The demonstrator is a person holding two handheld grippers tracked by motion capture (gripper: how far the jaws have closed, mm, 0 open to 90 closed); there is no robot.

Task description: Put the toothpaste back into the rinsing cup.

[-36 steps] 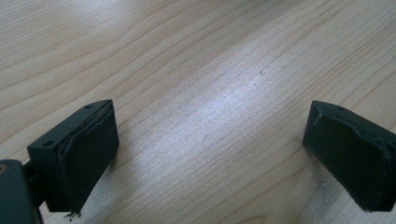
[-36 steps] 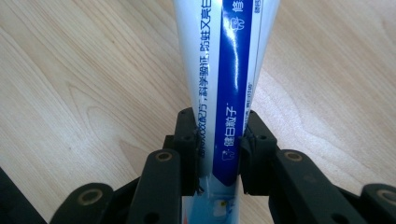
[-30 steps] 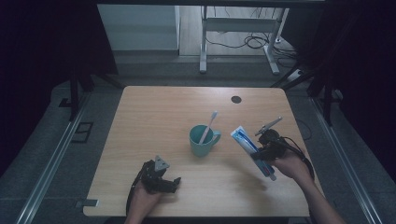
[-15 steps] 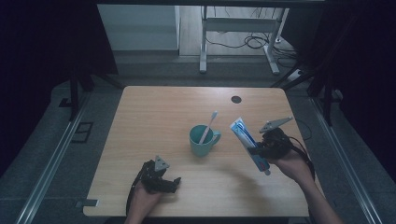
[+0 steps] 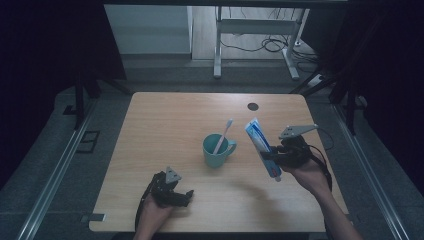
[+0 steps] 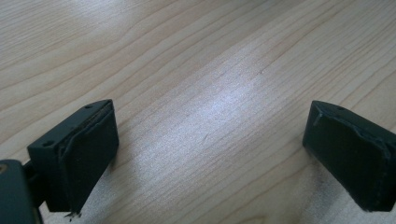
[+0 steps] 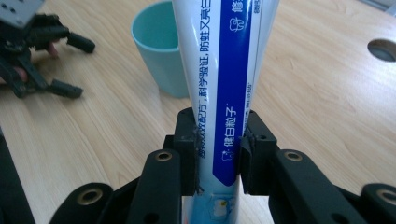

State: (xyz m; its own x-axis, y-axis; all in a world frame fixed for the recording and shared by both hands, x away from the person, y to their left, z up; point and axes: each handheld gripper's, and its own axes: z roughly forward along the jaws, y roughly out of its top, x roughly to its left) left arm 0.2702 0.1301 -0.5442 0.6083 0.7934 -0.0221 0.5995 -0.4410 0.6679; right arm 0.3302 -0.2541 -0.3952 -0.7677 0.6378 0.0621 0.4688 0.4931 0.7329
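- Pale wood grain covers the table (image 5: 165, 120), which carries a small dark round hole (image 5: 253, 106) near its far edge, right of centre.
- The right gripper (image 5: 270, 154) holds a white-and-blue toothpaste tube (image 5: 261, 145) off the table, right of the mug; the tube tilts, its flat crimped end up and toward the far side, its lower end toward the person.
- In the right gripper view the two black jaws press on either side of the toothpaste tube (image 7: 223, 93) low on its body, the pads flat against its printed sides; the right gripper (image 7: 217, 154) is clamped on it.
- A teal mug (image 5: 216, 150) stands upright near the middle of the table, handle toward the right, just left of the tube and apart from it.
- A toothbrush (image 5: 223, 136) leans inside the mug, its head sticking up and tilted toward the far right.
- The left gripper (image 5: 186, 196) rests low at the near edge of the table, held by the person's left hand (image 5: 152, 215), well apart from the mug.
- In the left gripper view its jaws stand wide apart, nothing but bare table (image 6: 210, 93) between them.
- The person's right hand (image 5: 309, 176) grasps the right gripper from behind, a cable trailing beside it.
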